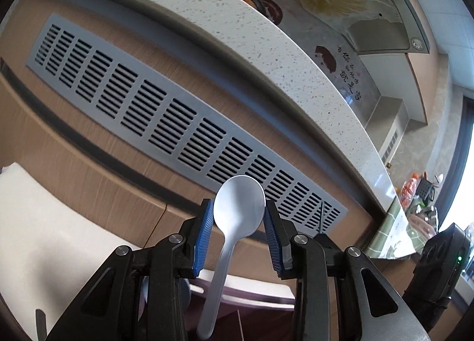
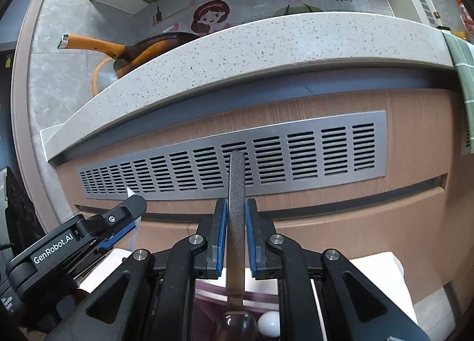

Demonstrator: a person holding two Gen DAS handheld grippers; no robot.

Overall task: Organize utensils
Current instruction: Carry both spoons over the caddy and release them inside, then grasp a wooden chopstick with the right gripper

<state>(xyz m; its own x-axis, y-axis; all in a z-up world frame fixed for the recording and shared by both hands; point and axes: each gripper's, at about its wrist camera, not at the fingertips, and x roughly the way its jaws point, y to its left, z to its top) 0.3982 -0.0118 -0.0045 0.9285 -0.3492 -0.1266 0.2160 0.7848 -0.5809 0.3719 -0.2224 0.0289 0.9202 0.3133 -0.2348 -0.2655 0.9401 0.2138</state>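
My left gripper [image 1: 238,213] stands around a pale grey plastic spoon [image 1: 237,207] whose bowl points up between the blue pads; the jaws look slightly apart, and the handle runs down to a purple-rimmed holder [image 1: 251,290]. My right gripper [image 2: 235,216] is shut on a dark speckled utensil handle [image 2: 236,181] that points up; its clear bowl end [image 2: 235,326] hangs below over the purple holder [image 2: 207,290]. A white spoon bowl [image 2: 269,323] lies beside it. The left gripper also shows in the right wrist view [image 2: 130,219].
A speckled white countertop [image 2: 266,38] overhangs a wood cabinet front with a grey vent grille [image 2: 311,151]. An orange-handled pan [image 2: 118,50] sits on the counter. A white surface [image 1: 44,222] lies below left. A green tiled cloth [image 1: 394,231] hangs at right.
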